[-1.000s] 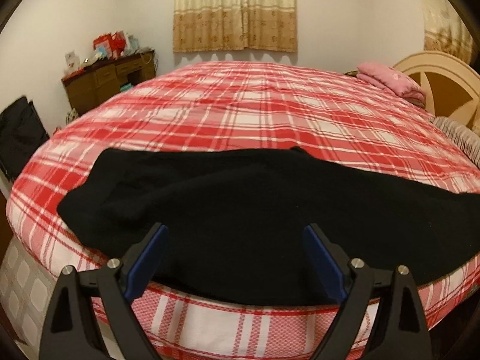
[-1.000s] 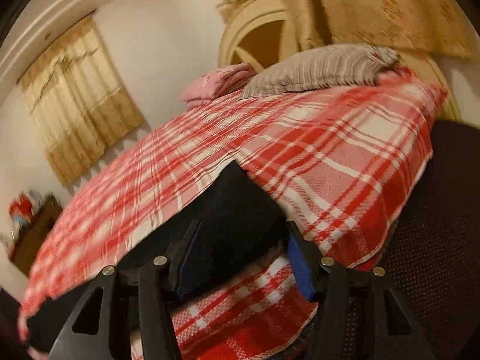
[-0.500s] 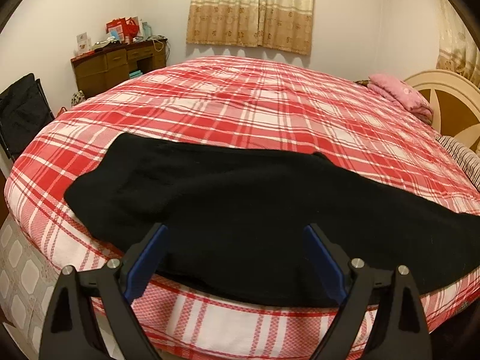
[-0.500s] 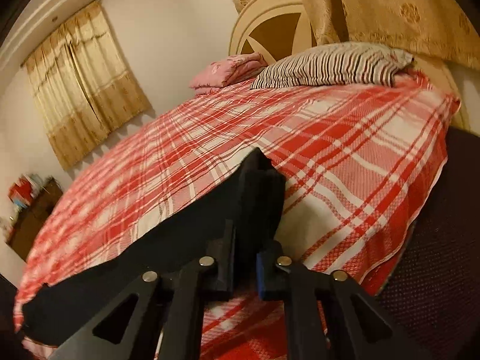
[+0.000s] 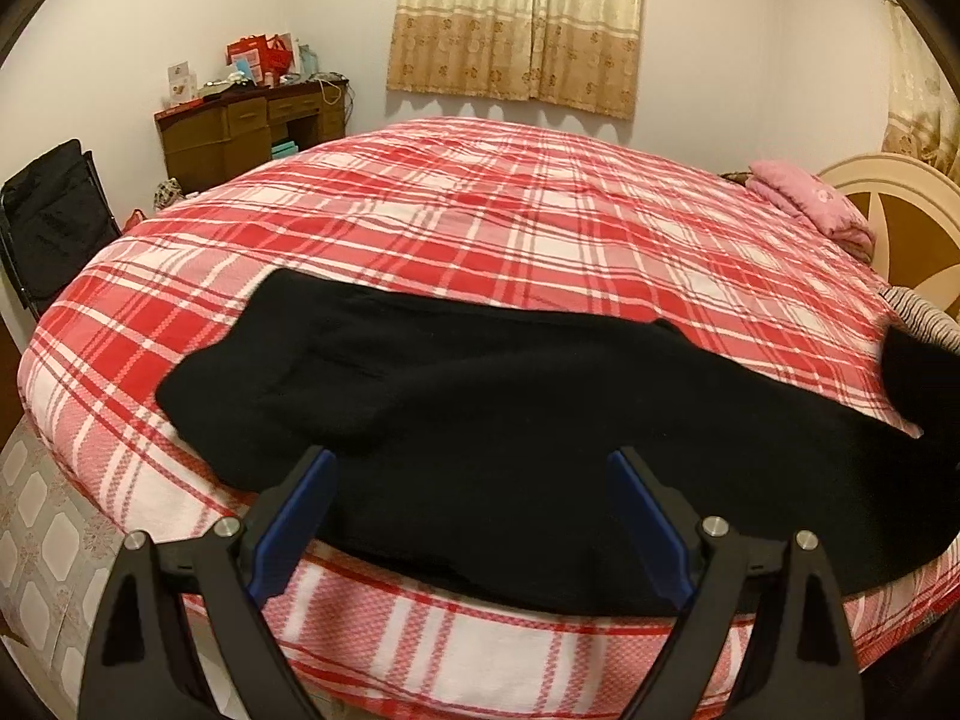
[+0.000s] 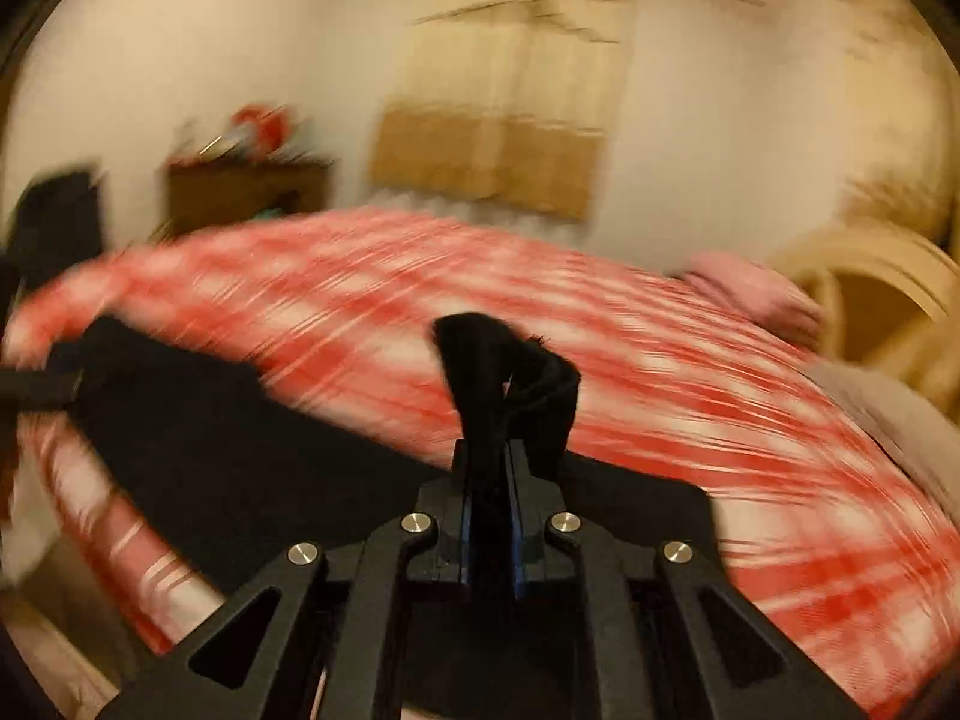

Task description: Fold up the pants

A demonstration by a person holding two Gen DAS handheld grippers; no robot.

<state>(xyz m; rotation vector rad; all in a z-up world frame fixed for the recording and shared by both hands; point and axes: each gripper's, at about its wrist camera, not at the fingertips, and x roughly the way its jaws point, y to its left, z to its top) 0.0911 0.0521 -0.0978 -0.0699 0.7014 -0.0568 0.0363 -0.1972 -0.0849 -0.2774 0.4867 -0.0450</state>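
Black pants (image 5: 480, 396) lie stretched left to right along the near edge of a bed with a red and white plaid cover (image 5: 528, 228). My left gripper (image 5: 474, 480) is open and empty, held over the middle of the pants near the bed's edge. My right gripper (image 6: 491, 456) is shut on one end of the pants (image 6: 498, 360) and holds that bunched end up off the bed. The rest of the pants (image 6: 240, 450) trails to the left. In the left wrist view the lifted end (image 5: 918, 384) rises at the far right. The right wrist view is blurred by motion.
A wooden desk (image 5: 240, 132) with clutter stands at the back left, next to a black chair (image 5: 54, 222). A pink folded cloth (image 5: 810, 204) and a striped pillow (image 5: 924, 312) lie by the cream headboard (image 5: 900, 222). Curtains (image 5: 516, 18) hang on the far wall.
My right gripper closed on the pants' end, lifted it and swung left, so its view now faces the far wall. My left gripper stayed open and its view drew back slightly.
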